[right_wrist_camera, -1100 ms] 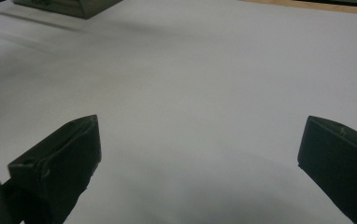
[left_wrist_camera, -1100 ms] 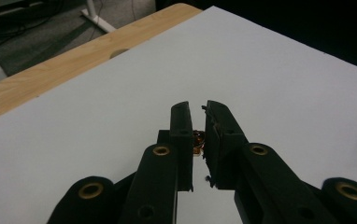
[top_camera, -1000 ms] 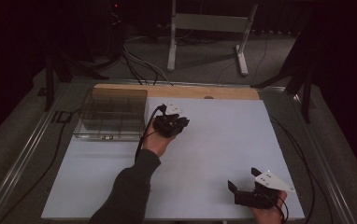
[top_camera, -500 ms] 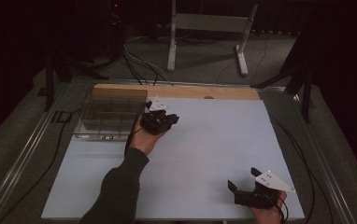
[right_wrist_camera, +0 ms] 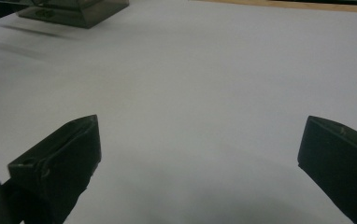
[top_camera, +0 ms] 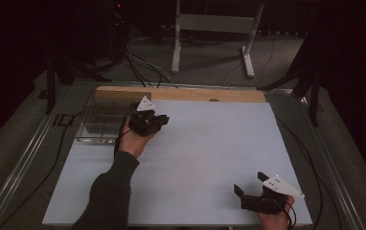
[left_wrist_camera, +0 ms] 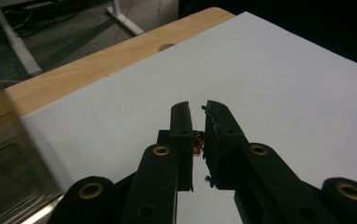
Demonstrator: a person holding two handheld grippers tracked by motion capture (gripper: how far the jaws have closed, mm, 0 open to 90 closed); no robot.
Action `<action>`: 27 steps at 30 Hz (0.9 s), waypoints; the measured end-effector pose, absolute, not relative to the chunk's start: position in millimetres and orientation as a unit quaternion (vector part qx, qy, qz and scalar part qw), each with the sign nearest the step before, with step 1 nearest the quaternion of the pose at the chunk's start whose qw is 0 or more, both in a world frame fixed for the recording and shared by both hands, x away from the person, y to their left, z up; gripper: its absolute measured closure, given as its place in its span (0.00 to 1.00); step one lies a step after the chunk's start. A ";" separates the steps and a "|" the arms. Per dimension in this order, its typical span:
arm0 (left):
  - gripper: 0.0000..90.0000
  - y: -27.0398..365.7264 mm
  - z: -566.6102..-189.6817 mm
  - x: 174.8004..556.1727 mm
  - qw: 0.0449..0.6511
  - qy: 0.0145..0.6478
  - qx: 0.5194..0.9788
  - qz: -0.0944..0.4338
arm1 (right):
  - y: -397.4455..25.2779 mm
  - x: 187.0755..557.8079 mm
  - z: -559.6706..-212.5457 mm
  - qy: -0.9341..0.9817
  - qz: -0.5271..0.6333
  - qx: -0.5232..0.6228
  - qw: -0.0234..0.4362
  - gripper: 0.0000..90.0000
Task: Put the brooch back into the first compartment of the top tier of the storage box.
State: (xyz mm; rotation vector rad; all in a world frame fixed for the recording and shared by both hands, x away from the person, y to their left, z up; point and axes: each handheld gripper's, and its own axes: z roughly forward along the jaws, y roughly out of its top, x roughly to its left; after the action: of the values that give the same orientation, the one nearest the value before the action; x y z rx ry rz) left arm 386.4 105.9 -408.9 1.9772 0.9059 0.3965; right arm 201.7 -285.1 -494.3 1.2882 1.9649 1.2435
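L gripper (left_wrist_camera: 197, 123) nearly closed, pinching small orange-brown bit (left_wrist_camera: 197, 140) betw. its jaws; clear compartment box (top_camera: 102, 120) just left of it. R gripper (right_wrist_camera: 200, 154) wide open, holding nothing.

I count two grippers: the left gripper (top_camera: 158, 120) and the right gripper (top_camera: 249, 186), each held by one hand, so two hands. There is one clear plastic box (top_camera: 99, 120), one white sheet (top_camera: 205, 143) on one wooden table (top_camera: 190, 94), and one tiny orange-brown piece (left_wrist_camera: 197, 140) between the left jaws. I also see two trailing cables, one from each gripper.
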 end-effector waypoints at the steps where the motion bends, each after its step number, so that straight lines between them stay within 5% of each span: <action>1: 0.92 109.1 -408.6 386.4 0.448 0.369 0.798 0.161 | -285.4 201.6 -494.1 0.716 0.456 0.471 0.238 0.00; 27: 0.92 177.0 -405.9 388.5 0.435 0.426 0.767 0.201 | -289.9 201.6 -493.5 0.703 0.467 0.483 0.233 0.00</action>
State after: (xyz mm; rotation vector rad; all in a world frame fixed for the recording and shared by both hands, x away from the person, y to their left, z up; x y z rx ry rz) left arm 388.5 177.0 -405.9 1.9100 1.0603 0.4991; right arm 201.6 -289.9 -493.5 1.3257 1.9324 1.2825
